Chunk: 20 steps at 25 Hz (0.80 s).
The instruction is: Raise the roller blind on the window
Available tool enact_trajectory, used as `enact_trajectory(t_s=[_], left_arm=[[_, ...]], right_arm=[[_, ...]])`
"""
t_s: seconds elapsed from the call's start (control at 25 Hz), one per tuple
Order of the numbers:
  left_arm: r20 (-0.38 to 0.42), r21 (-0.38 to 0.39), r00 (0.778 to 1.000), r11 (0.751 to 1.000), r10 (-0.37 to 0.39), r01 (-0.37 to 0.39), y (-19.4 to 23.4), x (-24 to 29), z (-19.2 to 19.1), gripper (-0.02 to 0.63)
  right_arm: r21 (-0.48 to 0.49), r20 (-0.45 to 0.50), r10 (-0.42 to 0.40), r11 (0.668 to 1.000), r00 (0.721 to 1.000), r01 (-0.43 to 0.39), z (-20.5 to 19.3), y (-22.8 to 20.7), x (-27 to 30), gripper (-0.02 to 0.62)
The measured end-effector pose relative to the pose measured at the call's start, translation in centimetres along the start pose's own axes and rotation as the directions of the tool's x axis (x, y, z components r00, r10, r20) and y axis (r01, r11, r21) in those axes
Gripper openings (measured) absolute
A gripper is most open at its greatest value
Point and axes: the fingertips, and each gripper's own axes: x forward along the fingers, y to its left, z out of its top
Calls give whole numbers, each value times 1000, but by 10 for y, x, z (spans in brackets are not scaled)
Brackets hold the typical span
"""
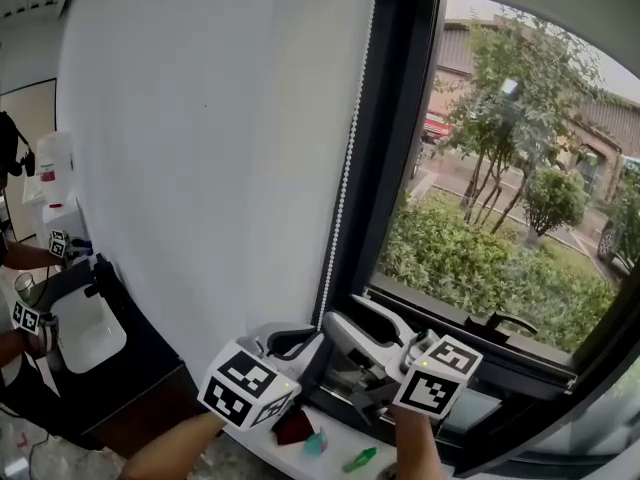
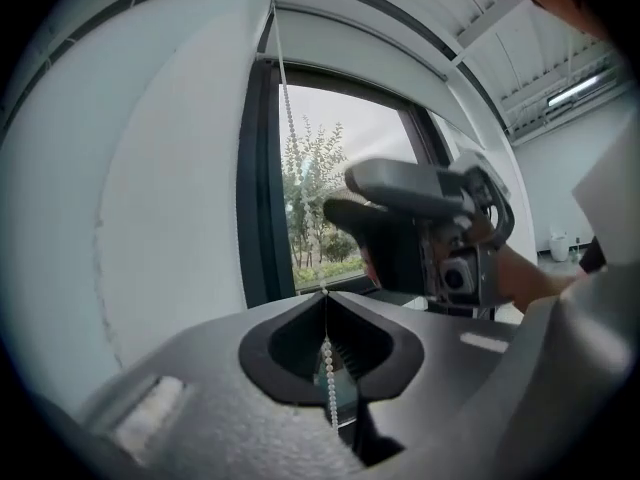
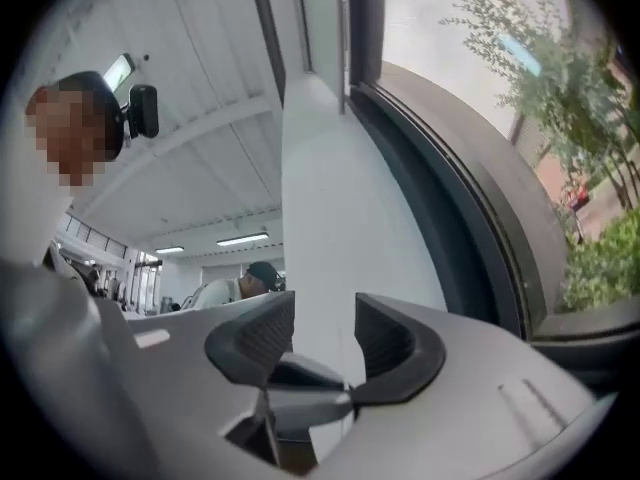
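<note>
Your left claw (image 2: 325, 296) is clamped on the bead chain (image 2: 329, 363). The chain runs near-vertical up the window's (image 1: 480, 168) left edge to the roller blind (image 2: 350, 43) at upper centre. Your right claw (image 3: 325, 336) gapes empty just beside the left, and the chain's free stretch lies above it.

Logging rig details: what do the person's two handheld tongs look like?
Matching pair: left tongs and right tongs have grey moulded shells with black ribbed pads. Each carries a white cube with black square markers. Forearms show no sleeves.
</note>
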Motion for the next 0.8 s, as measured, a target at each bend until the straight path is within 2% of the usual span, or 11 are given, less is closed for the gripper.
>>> enact_trajectory(t_s=[0.2,0.36,0.4,0.44,0.48,0.72,0.76,0.8], left_arm=[[-42,-16,999,1000,-6,5,-2,0,-26,14],[-48,-19,999,1000,1,-2,-1,-9,-29,11],[-50,-19,999,1000,3,-4,0,-10,-29,11],[-52,-17,999,1000,5,-6,1,-11,-29,11],[-55,-14,998,1000,7,-8,2,-12,-30,11],[-52,-13,999,1000,6,-7,1,-12,-31,11],[-52,-13,999,1000,5,-6,1,-12,-31,11],[-52,-12,999,1000,4,-5,1,-12,-31,11]], right_arm=[[-121,22,-67,990,998,69,35,5,25,179],[-169,1,-64,984,998,63,49,9,42,178],[-180,1,-65,982,998,64,52,9,45,165],[-192,1,-67,979,998,66,54,10,48,113],[-204,-1,-66,977,998,64,54,11,50,24],[-193,-2,-34,981,999,32,49,15,55,24],[-186,-11,-25,982,1000,23,48,15,55,33],[-186,-23,-20,982,1000,15,46,16,56,84]])
